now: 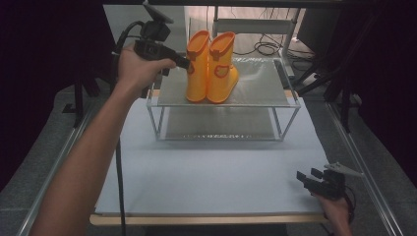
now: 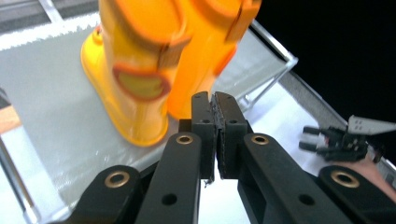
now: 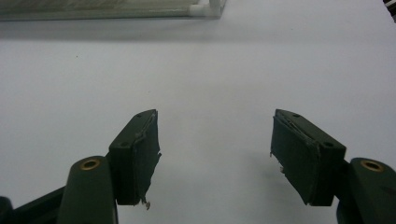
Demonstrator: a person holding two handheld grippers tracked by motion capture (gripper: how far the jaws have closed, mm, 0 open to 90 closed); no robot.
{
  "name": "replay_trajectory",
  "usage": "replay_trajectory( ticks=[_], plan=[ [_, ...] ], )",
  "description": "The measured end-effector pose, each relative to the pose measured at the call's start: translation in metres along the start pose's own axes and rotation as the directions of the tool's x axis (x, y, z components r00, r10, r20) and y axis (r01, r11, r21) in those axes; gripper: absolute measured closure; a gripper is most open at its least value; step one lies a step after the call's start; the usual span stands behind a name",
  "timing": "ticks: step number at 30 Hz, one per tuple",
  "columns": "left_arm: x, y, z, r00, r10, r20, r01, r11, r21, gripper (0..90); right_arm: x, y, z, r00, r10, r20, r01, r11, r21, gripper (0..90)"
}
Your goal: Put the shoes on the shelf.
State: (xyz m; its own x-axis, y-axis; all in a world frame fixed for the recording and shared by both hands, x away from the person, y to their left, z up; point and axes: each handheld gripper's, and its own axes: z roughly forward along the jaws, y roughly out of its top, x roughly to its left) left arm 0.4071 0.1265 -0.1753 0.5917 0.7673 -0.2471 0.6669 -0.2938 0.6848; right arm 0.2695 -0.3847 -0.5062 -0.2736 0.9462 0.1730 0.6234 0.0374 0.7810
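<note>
two yellow boots (image 1: 211, 66) (upright) just beyond left hand-held gripper (image 1: 186, 63)

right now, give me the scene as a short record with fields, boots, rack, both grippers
boots: pair of orange rubber boots, upright, side by side on the top shelf
rack: two-tier metal rack standing on the white table
left gripper: left gripper at the left boot's shaft, jaws shut together with nothing between them in its own view
right gripper: right gripper low over the table's near right corner, jaws open, empty
</note>
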Motion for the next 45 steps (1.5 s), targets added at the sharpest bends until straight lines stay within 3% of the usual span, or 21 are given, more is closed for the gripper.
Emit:
replay_trajectory(
  ticks=[7, 14, 19, 29, 34, 45],
  plan=[
    [0.023, -0.024, 0.014, 0.9995, -0.030, -0.014, 0.030, 0.9993, 0.023, 89.0, 0.000, 0.000, 0.001, 1.0000, -0.005, 0.002, 0.005, 1.0000, 0.007, 31.9],
    [0.043, -0.044, 0.047, 0.9977, -0.056, -0.037, 0.059, 0.9966, 0.059, 89.4, -0.001, 0.000, 0.000, 1.0000, -0.008, 0.003, 0.008, 0.9999, 0.009, 31.9],
    [0.053, -0.049, 0.069, 0.9975, -0.050, -0.049, 0.053, 0.9959, 0.073, 89.3, -0.001, -0.001, 0.000, 1.0000, -0.007, 0.003, 0.007, 0.9999, 0.012, 31.9],
    [0.073, -0.058, 0.100, 0.9930, -0.088, -0.078, 0.094, 0.9931, 0.071, 89.2, -0.002, 0.000, -0.001, 1.0000, -0.004, 0.003, 0.004, 1.0000, 0.001, 31.9],
    [0.079, -0.057, 0.108, 0.9905, -0.101, -0.093, 0.107, 0.9927, 0.056, 89.0, -0.002, 0.000, -0.001, 1.0000, -0.005, 0.005, 0.005, 1.0000, -0.003, 31.9],
    [0.075, -0.052, 0.124, 0.9896, -0.130, -0.062, 0.132, 0.9909, 0.026, 89.6, -0.001, 0.000, -0.003, 1.0000, -0.003, 0.006, 0.003, 1.0000, -0.007, 31.9]
  ],
)
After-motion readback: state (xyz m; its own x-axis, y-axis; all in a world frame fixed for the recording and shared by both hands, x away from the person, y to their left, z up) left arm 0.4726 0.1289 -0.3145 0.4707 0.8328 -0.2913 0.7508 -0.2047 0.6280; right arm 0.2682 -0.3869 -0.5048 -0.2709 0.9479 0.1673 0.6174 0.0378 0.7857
